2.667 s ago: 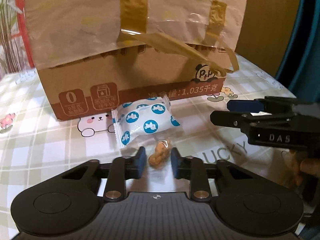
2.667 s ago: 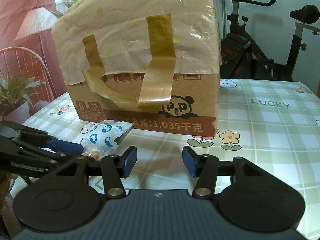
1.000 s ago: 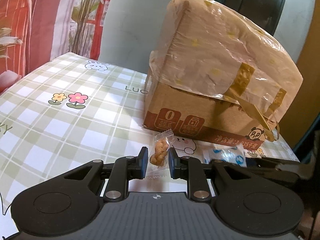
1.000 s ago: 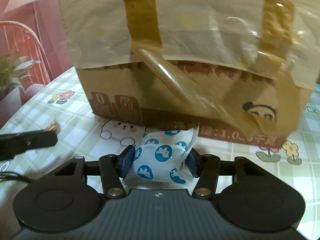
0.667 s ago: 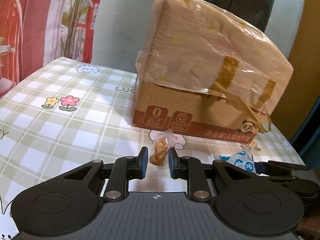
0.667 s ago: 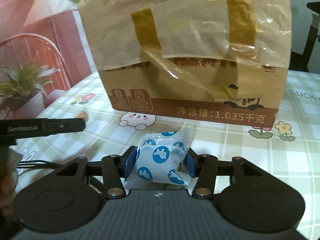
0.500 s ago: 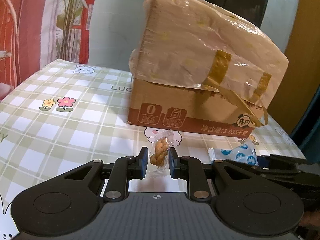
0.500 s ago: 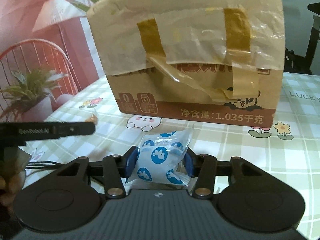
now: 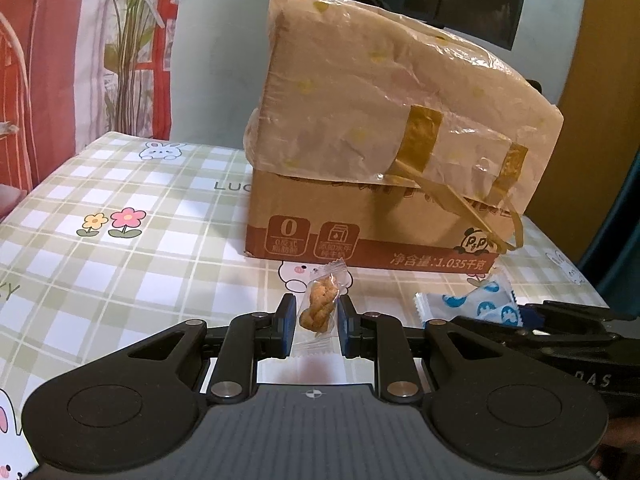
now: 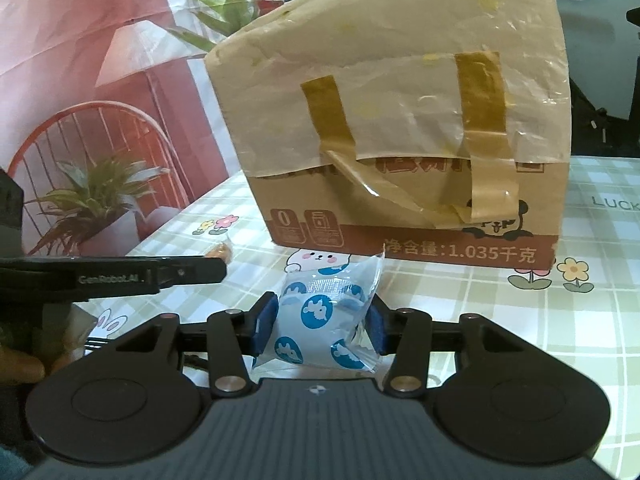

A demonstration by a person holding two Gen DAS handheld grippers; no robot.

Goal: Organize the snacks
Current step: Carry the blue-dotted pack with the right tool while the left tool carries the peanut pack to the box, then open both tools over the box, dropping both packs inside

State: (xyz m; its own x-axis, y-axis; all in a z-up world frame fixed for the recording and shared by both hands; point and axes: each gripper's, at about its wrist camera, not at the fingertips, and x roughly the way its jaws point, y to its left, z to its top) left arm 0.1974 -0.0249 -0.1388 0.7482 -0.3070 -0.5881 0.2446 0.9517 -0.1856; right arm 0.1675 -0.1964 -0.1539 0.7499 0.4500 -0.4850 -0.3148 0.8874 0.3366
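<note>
My left gripper [image 9: 317, 316] is shut on a small clear packet with a brown twisted snack [image 9: 320, 306], held above the table in front of the cardboard box [image 9: 384, 168]. My right gripper [image 10: 323, 318] is shut on a white packet with blue dots [image 10: 324, 316], also held above the table, facing the box [image 10: 400, 128]. That packet also shows at the right of the left wrist view [image 9: 476, 304], in the right gripper's fingers [image 9: 532, 316]. The left gripper's finger [image 10: 120, 274] crosses the left of the right wrist view, with the brown snack's tip [image 10: 222, 250] behind it.
The box is covered with a plastic sheet and loose brown tape strips [image 10: 476, 136]. The table has a green checked cloth [image 9: 120, 248] with flowers and bunnies. A potted plant [image 10: 92, 196] and red chair stand off the left edge; an exercise bike stands behind on the right.
Both grippers took hold of their packets and lifted them off the table. Both have since drawn back and risen a little from the box, each holding its packet.
</note>
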